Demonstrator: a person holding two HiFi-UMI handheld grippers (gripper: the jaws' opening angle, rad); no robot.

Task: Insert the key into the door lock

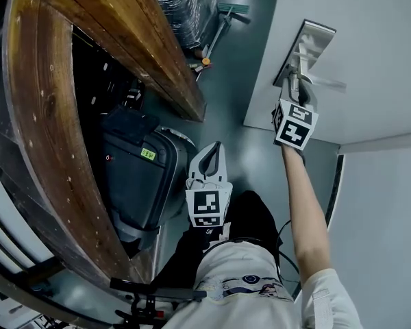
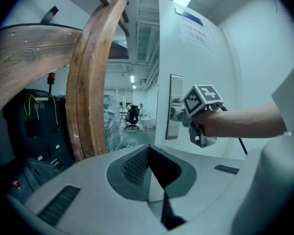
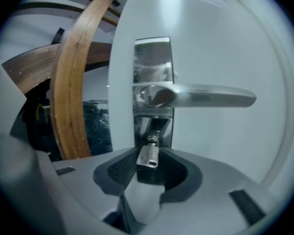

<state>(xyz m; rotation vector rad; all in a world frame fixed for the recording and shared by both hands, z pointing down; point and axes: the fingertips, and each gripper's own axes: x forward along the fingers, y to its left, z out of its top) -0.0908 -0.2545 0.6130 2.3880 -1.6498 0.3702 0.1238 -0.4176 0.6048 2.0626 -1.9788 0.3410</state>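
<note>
Right gripper [image 3: 148,166] nearest, jaws clamped on key [image 3: 148,154]. Key tip at keyhole on lock plate [image 3: 153,58], below lever handle [image 3: 206,96], by left edge of white door [image 3: 220,38]. Left gripper [image 1: 212,155] hangs low, jaws together, empty. Curved wooden beam [image 1: 48,136] and dark case [image 1: 133,177] stand left of door.

The small silver key [image 3: 148,155] has a flat rectangular head and is clamped in the right gripper [image 3: 149,164]. It points at the round keyhole [image 3: 152,141] just below the lever handle [image 3: 201,98]. The door lock [image 3: 153,62] is a tall shiny plate behind the handle. I cannot tell how deep the key sits.
</note>
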